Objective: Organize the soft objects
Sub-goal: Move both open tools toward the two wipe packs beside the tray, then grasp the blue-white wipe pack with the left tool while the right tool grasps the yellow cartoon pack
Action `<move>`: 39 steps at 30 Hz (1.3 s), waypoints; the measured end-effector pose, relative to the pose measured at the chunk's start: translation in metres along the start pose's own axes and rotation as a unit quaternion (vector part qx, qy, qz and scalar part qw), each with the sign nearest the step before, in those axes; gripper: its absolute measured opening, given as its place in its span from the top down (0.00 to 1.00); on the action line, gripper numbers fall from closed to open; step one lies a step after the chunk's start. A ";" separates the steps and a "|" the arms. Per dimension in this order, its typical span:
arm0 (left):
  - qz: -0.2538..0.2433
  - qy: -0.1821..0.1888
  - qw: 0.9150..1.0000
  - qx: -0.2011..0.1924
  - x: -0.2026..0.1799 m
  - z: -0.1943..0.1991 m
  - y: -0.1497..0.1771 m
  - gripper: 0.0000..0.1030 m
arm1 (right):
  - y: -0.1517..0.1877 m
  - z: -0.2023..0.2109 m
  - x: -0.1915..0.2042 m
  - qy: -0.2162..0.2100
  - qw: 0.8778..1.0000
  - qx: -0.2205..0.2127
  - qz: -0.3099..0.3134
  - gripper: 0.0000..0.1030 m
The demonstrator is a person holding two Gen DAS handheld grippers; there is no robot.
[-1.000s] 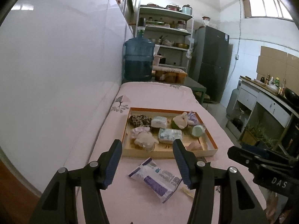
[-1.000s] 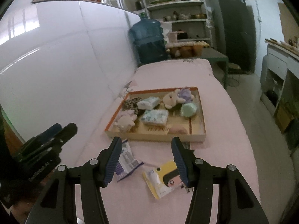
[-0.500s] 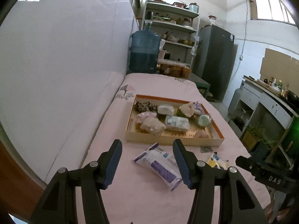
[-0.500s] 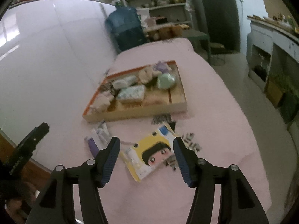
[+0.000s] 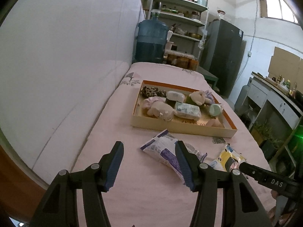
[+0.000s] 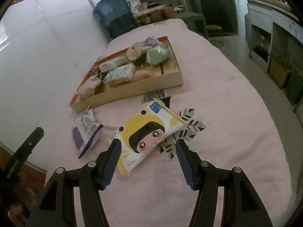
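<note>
A shallow cardboard tray (image 5: 181, 127) (image 6: 132, 92) on the pink bed holds several soft things, among them a plush toy (image 5: 198, 97), a green ball (image 5: 214, 109), a tissue pack (image 5: 187, 109) and a leopard-print cloth (image 5: 151, 91). In front of the tray lie a white and purple packet (image 5: 166, 151) (image 6: 86, 130) and a yellow cartoon-face packet (image 6: 147, 132) (image 5: 227, 157). My left gripper (image 5: 148, 145) hangs open just short of the purple packet, its right finger overlapping it in view. My right gripper (image 6: 148, 141) stands open above the yellow packet's near end, with nothing gripped.
A glossy white wall (image 5: 66, 66) runs along the bed's left side. A blue water jug (image 5: 152, 39), shelves (image 5: 178, 15) and a dark fridge (image 5: 223, 56) stand beyond the bed's far end. Cabinets (image 6: 265, 24) line the right side past the bed edge.
Both grippers have sunk toward the bed and tipped downward. The right one now frames the yellow packet between its fingers; the left one has drawn close to the purple packet.
</note>
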State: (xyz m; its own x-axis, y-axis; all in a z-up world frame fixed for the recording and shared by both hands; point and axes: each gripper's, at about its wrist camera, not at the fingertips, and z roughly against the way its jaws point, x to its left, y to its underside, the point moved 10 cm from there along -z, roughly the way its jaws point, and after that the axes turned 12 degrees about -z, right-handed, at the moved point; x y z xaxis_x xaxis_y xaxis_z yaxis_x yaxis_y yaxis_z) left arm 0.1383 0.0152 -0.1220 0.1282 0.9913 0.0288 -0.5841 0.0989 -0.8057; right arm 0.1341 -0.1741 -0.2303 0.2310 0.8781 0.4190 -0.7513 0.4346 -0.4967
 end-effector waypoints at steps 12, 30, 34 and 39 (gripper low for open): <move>0.005 -0.007 1.000 0.009 -0.001 -0.013 0.010 0.45 | 0.001 -0.023 -0.007 -0.008 1.000 0.017 -0.019 0.40; 0.018 -0.001 1.000 0.019 0.010 -0.026 0.018 0.45 | -0.011 -0.051 0.007 -0.007 1.000 0.019 -0.007 0.39; 0.020 0.002 1.000 0.021 0.010 -0.028 0.019 0.45 | -0.014 -0.054 0.009 -0.009 1.000 0.018 -0.008 0.50; 0.022 0.008 0.999 0.029 0.010 -0.034 0.021 0.45 | -0.021 -0.049 0.010 -0.023 1.000 0.008 -0.015 0.81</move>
State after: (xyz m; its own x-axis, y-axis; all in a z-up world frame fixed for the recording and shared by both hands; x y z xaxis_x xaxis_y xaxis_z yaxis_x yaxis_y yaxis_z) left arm 0.1542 0.0239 -0.1590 0.1132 0.9935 -0.0154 -0.6342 0.0603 -0.7708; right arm 0.1824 -0.1647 -0.2532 0.2257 0.8540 0.4689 -0.7545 0.4577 -0.4704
